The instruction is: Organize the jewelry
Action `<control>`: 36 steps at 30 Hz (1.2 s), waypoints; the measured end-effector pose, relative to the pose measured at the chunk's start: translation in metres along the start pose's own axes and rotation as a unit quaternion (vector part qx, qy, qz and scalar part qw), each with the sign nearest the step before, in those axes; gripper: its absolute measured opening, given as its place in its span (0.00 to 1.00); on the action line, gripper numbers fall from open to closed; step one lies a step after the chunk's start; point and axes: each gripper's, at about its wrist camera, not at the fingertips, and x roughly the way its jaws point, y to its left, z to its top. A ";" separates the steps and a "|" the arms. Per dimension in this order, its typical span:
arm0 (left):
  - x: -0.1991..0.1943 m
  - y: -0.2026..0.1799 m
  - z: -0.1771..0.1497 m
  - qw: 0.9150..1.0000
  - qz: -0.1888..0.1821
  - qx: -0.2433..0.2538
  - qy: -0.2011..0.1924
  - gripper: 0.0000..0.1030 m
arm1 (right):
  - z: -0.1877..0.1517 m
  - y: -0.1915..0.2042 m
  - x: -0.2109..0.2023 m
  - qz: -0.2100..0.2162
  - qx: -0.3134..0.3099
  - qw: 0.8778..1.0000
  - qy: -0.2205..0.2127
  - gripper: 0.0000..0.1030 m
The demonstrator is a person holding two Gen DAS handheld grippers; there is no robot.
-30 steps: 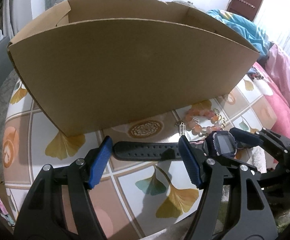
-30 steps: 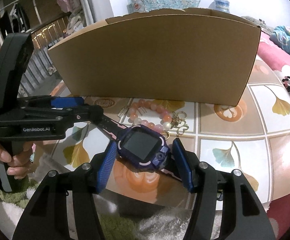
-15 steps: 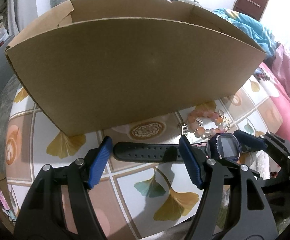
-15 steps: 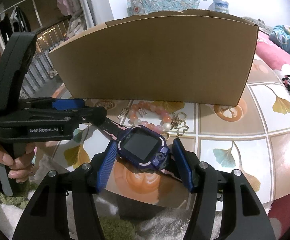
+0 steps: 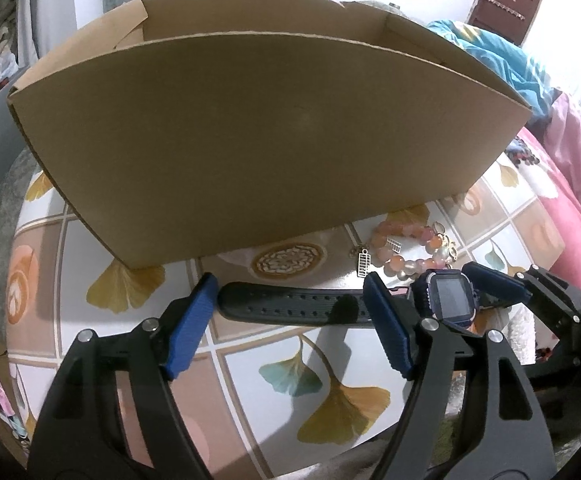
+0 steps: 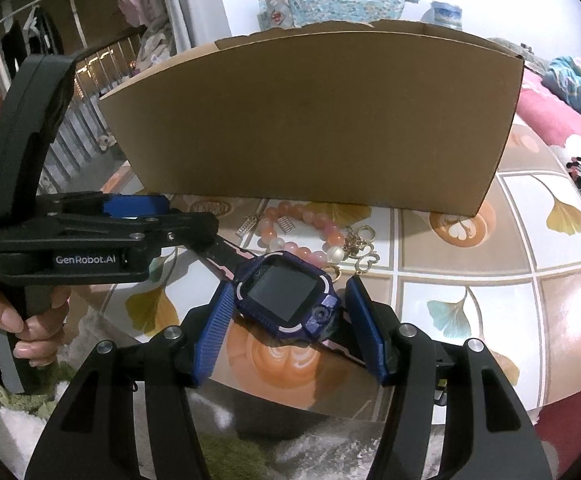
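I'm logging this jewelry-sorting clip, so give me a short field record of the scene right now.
Surface: table with ginkgo-leaf tiles
Container: cardboard box, open top, standing behind the jewelry
Watch: purple watch, body gripped by the right claw
Strap: black strap lies between the pads of the left claw
Left claw: open, jaws have just been opening
Bracelet: beaded bracelet with charms, on the table between watch and box

Cardboard box (image 5: 274,136) floor hidden by near wall, bracelet (image 6: 302,232) partly behind watch (image 6: 286,296)
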 end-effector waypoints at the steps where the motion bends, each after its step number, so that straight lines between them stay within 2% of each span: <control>1: 0.000 0.000 0.000 1.000 0.000 0.001 0.000 0.69 | 0.000 0.001 0.001 -0.002 -0.005 1.000 0.001 0.55; 6: -0.001 0.002 0.001 1.000 -0.012 -0.004 0.003 0.71 | 0.001 0.004 0.002 -0.010 -0.026 1.000 0.004 0.55; 15: -0.005 0.007 0.000 0.998 -0.060 -0.018 0.014 0.77 | 0.002 0.005 0.003 -0.010 -0.043 0.999 0.003 0.54; 16: -0.006 0.008 -0.001 0.997 -0.071 -0.023 0.014 0.77 | 0.002 0.005 0.003 -0.009 -0.045 0.999 0.004 0.54; 19: -0.007 0.016 -0.002 0.989 -0.134 -0.058 0.016 0.77 | 0.003 0.005 0.004 -0.007 -0.048 0.999 0.004 0.54; 22: -0.007 0.018 -0.003 0.985 -0.156 -0.074 0.014 0.77 | 0.003 0.004 0.004 -0.005 -0.050 0.999 0.003 0.54; 26: -0.009 0.017 -0.006 0.985 -0.154 -0.074 0.010 0.77 | 0.003 0.003 0.004 -0.002 -0.057 0.998 0.004 0.54; 32: -0.025 0.021 -0.016 0.993 -0.100 -0.056 -0.010 0.77 | 0.000 0.005 0.003 -0.002 -0.073 0.997 0.000 0.54; 36: -0.034 0.028 -0.014 0.993 -0.096 -0.056 -0.026 0.77 | 0.001 0.005 0.003 0.002 -0.076 0.997 -0.001 0.54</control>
